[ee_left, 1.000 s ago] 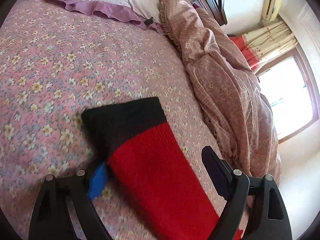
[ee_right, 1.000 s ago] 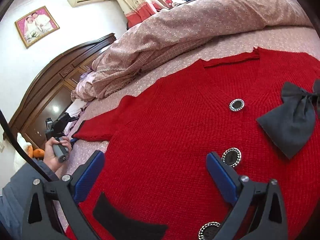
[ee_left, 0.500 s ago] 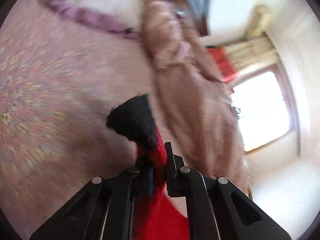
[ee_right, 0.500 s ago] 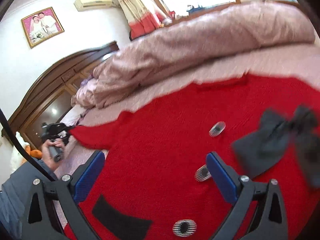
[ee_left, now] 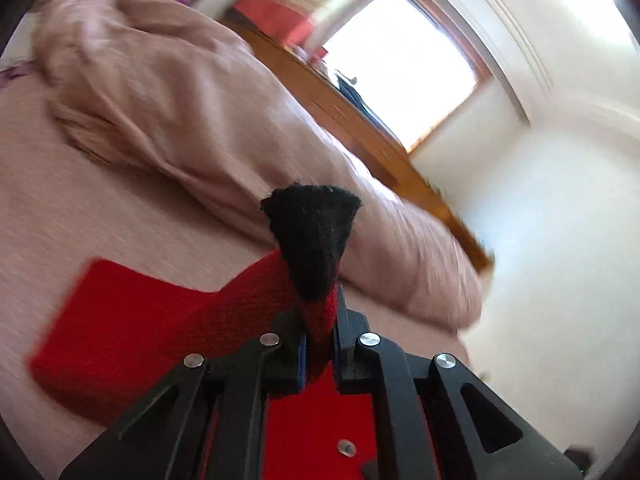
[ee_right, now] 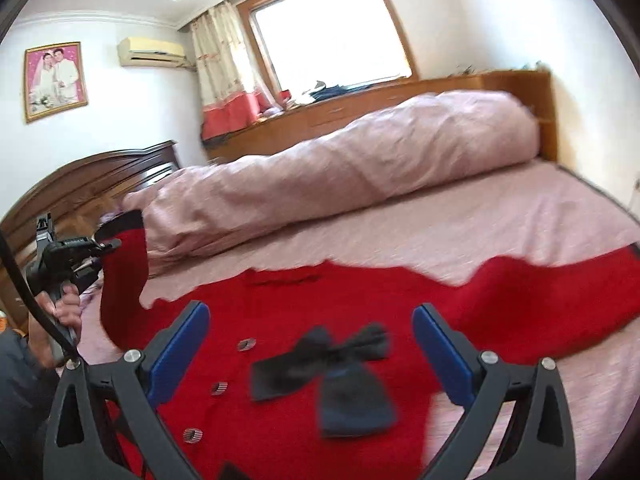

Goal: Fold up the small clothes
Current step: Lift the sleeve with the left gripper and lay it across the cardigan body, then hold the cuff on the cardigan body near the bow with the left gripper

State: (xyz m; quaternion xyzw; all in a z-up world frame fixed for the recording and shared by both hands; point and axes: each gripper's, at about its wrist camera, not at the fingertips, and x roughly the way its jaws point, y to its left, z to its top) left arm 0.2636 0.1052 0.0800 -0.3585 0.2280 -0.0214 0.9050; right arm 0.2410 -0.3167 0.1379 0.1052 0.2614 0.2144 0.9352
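two grippers over a red cardigan (ee_right: 360, 292) on a bed (ee_right: 500, 216): left gripper (ee_left: 320, 344) pinches its black-cuffed sleeve (ee_left: 316, 312) (lifted), right gripper (ee_right: 312, 344) spread wide.

No legible text or labels

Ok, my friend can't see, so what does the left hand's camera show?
The left gripper is shut on a red sleeve with a black cuff, lifting it off the pink bed. Behind are a rumpled quilt and a bright window.

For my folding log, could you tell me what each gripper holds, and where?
Left gripper pinches the red sweater's sleeve below its black cuff; right gripper holds nothing.
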